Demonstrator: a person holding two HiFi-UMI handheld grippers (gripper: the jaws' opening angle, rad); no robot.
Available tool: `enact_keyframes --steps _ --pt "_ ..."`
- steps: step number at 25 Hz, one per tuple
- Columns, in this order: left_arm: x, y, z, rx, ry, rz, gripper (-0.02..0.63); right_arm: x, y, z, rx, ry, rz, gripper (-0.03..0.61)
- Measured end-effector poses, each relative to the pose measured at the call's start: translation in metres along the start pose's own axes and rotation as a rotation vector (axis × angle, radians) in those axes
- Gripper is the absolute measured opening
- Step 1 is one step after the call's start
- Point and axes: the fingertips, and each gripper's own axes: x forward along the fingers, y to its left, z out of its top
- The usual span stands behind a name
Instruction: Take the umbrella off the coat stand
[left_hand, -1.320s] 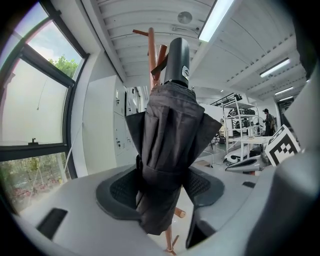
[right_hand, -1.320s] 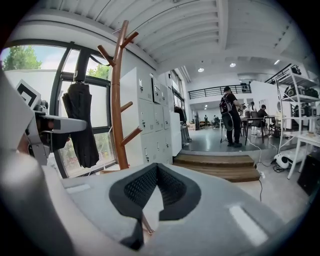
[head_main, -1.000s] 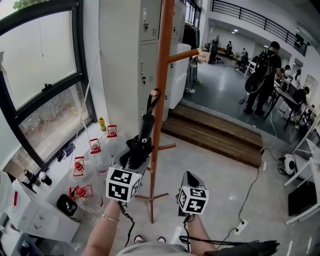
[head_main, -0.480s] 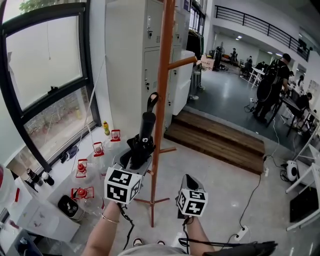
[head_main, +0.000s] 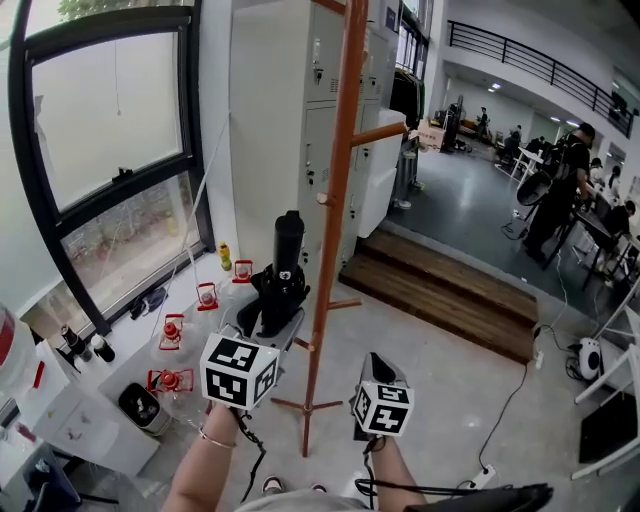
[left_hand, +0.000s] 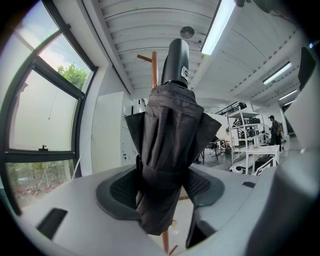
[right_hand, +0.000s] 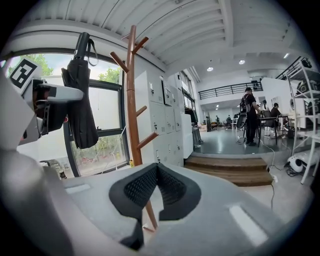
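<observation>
A folded black umbrella (head_main: 283, 285) stands upright between the pads of my left gripper (head_main: 275, 320), which is shut on its bundled canopy (left_hand: 167, 150). Its black handle (left_hand: 176, 60) points up, and its wrist strap (right_hand: 92, 47) hangs free of the pegs. The brown wooden coat stand (head_main: 335, 200) rises just right of the umbrella, with a short peg (head_main: 322, 198) bare beside the handle. My right gripper (head_main: 378, 365) hovers lower, right of the stand's pole, its pads (right_hand: 156, 172) meeting at the tips with nothing in them. In the right gripper view the umbrella (right_hand: 80, 100) is left of the stand (right_hand: 132, 100).
Several water jugs with red caps (head_main: 170, 330) sit on the floor under the window at the left. Grey lockers (head_main: 300, 120) stand behind the stand. A wooden step (head_main: 440, 280) leads to a hall with people (head_main: 565, 190). A power strip (head_main: 480, 478) lies at the lower right.
My left gripper has risen with the umbrella. The strap loop that hung at the short peg is off it now. The right gripper has barely moved.
</observation>
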Motion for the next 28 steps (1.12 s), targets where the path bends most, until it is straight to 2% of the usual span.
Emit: enact_keyframes --steps 12,22,28 --pt "-0.04 0.044 -0.032 -0.076 0.044 0.158 0.258 0.015 0.052 0.027 -0.063 -0.011 0.163 0.005" --pt "-0.098 0.1 -0.071 -0.108 0.062 0.358 0.258 0.033 0.144 0.035 -0.132 -0.022 0.348 0.005" --pt "-0.134 0.13 -0.094 -0.153 0.051 0.477 0.258 0.039 0.198 0.031 -0.169 -0.021 0.449 0.005"
